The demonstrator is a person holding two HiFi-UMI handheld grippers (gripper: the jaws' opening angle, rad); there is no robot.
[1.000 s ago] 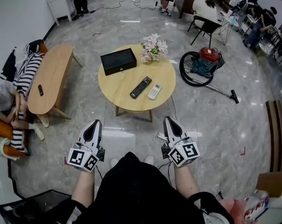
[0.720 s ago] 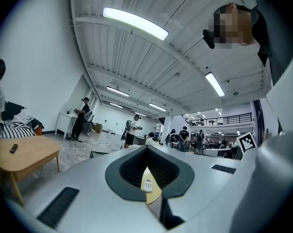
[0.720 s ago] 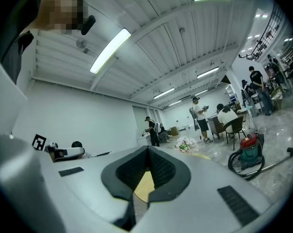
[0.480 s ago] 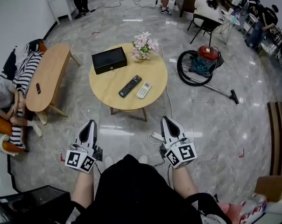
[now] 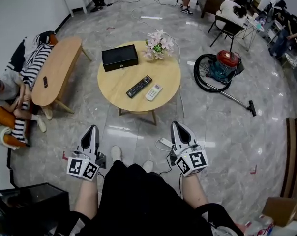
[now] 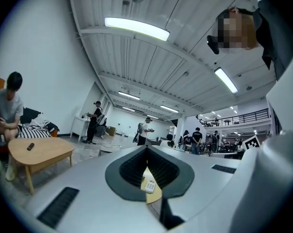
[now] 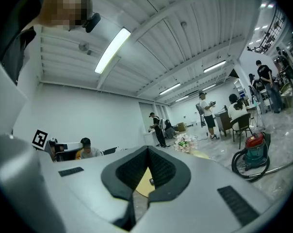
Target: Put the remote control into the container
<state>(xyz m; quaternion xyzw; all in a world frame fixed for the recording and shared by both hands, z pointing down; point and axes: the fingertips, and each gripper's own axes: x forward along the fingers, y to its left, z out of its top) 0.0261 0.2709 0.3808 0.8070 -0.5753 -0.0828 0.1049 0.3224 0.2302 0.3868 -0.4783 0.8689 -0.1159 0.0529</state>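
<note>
Still on the way over, by the look of it, and not at the table yet. Nearest, down by the legs: left gripper (image 5: 92,128) pressed together with nothing pinched, right gripper (image 5: 177,125) pressed together too and just as bare. Held out flat in front, much as a second ago, but with one white shoe (image 5: 116,153) now stepped further forward between them.

Next out, past a strip of shiny floor: round wooden table (image 5: 138,102), well apart from both grippers. Slid a little up and to the left in the head view since a second ago, yet looking no bigger, so hardly any closer.

On top, nothing touched. Black remote control (image 5: 139,86) lying slanted near the middle, white remote control (image 5: 154,92) just beside it on the right, not touching, both laid as before. Further back, near the far edge, black box (image 5: 120,57), most likely the container, well apart from both remotes. Cannot tell from up here whether lidded or open. Pink and white flowers (image 5: 159,42) just beside the box.

So the whole job still to do: reach the table, spread one gripper, pinch a remote, carry it to the box. Cannot tell which remote is wanted.

As for writing: only black and white square marks on the cubes (image 5: 83,168), no letters. Remote buttons too small to read. No name to read on the red and teal vacuum cleaner (image 5: 226,65) either, nor on anything beyond
</note>
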